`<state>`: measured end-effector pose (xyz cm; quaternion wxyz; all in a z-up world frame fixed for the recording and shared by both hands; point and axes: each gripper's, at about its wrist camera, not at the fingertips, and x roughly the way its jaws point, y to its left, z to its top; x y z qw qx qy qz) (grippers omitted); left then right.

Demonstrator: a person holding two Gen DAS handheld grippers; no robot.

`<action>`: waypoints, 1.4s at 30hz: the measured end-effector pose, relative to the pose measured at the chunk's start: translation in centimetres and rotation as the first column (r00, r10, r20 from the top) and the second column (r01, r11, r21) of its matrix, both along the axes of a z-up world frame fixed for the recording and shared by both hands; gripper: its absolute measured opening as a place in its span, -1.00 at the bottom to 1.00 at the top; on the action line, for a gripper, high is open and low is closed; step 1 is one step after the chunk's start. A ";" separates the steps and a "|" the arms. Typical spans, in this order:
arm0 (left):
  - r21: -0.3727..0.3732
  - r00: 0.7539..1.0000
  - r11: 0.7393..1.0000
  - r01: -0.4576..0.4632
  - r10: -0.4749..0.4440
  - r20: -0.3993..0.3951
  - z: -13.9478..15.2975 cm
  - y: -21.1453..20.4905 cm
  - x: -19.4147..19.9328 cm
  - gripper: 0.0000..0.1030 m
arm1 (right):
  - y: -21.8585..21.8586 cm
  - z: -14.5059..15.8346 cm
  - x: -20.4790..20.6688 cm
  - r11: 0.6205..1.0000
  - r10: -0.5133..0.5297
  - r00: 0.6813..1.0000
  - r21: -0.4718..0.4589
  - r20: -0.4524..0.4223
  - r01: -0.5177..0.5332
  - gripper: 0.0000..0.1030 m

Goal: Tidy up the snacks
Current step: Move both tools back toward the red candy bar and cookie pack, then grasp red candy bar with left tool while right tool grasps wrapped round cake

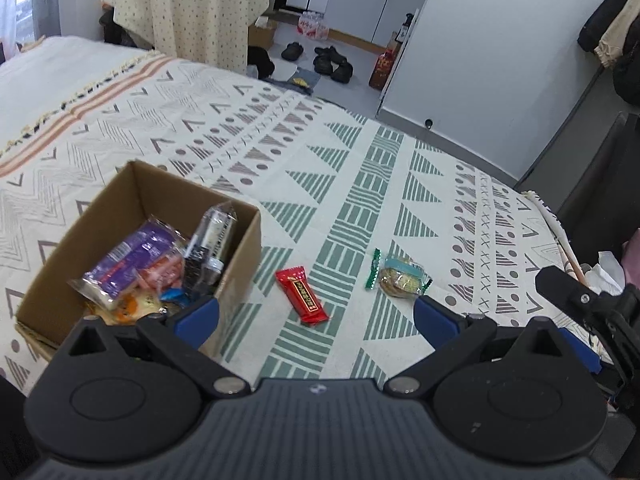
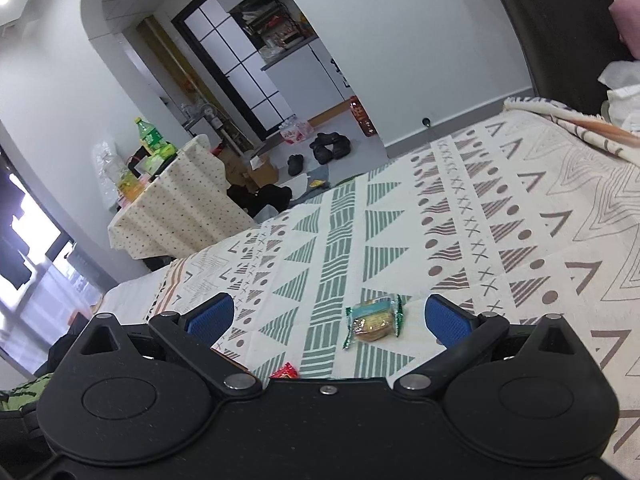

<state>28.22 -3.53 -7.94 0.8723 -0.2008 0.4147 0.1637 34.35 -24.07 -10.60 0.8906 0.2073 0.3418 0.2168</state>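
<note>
A brown cardboard box (image 1: 236, 256) sits on the patterned bedspread and holds several wrapped snacks, among them a purple packet (image 1: 128, 260). To its right lie a red snack bar (image 1: 305, 296) and a clear-wrapped cookie with green ends (image 1: 400, 276). My left gripper (image 1: 316, 318) is open, hovering just above the red bar with nothing between its fingers. In the right wrist view the same cookie (image 2: 374, 320) lies between the fingers of my open right gripper (image 2: 328, 316), slightly ahead of them. A corner of the red bar (image 2: 285, 371) peeks out at the gripper body.
The patterned bedspread (image 1: 360, 184) stretches ahead. The right gripper's black body (image 1: 592, 304) shows at the right edge of the left wrist view. Beyond the bed stand a cloth-covered table (image 2: 180, 204) with bottles, shoes (image 1: 332, 62) on the floor and a white wall.
</note>
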 end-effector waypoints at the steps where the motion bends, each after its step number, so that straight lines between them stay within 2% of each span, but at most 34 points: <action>1: -0.007 1.000 1.000 -0.002 0.002 0.003 -0.2 0.1 0.2 1.00 | 0.0 -0.2 0.2 1.000 0.002 1.000 -0.004 -0.005 -0.002 1.00; 4: -0.007 1.000 1.000 -0.009 0.009 0.014 -0.9 0.0 0.9 1.00 | 0.0 -0.6 0.8 1.000 0.021 1.000 -0.018 -0.015 -0.022 0.99; 9: -0.060 1.000 0.998 0.004 -0.003 0.005 -2.6 0.2 2.4 1.00 | 0.1 -1.8 1.9 0.999 0.012 0.999 -0.036 -0.052 -0.014 0.99; 12: -0.064 1.000 0.998 0.011 -0.011 -0.001 -3.7 0.0 3.2 0.99 | 0.3 -2.5 2.6 0.999 0.004 0.998 -0.050 -0.069 -0.008 0.99; 20: -0.081 0.998 0.995 -0.050 0.047 -0.039 -7.0 0.5 5.0 0.95 | 1.2 -4.3 3.9 0.997 -0.006 0.994 -0.078 -0.112 -0.003 0.99; 25: -0.070 0.996 0.994 -0.081 0.078 -0.044 -8.2 0.2 6.2 0.80 | 2.0 -5.2 4.8 0.996 -0.006 0.992 -0.092 -0.127 -0.006 0.99; 27: -0.058 0.994 0.994 -0.095 0.092 -0.052 -8.5 0.0 6.6 0.63 | 2.4 -5.7 5.2 0.995 -0.007 0.990 -0.101 -0.138 -0.007 0.98; 32: -0.021 0.991 0.992 -0.123 0.122 -0.048 -9.2 -0.9 6.9 0.53 | 2.8 -7.0 6.1 0.995 -0.015 0.986 -0.103 -0.166 -0.002 0.92; 36: -0.023 0.981 0.983 -0.180 0.178 -0.078 -10.9 -0.8 7.4 0.32 | 3.2 -8.0 7.0 0.995 -0.013 0.981 -0.101 -0.193 -0.007 0.86; 39: 0.008 0.975 0.978 -0.208 0.208 -0.075 -11.7 -0.7 7.7 0.31 | 3.7 -9.0 7.4 0.994 -0.013 0.978 -0.108 -0.210 -0.010 0.79; 42: 0.004 0.968 0.972 -0.235 0.234 -0.094 -12.7 0.0 8.1 0.18 | 4.2 -9.9 7.9 0.994 -0.007 0.975 -0.110 -0.221 -0.018 0.73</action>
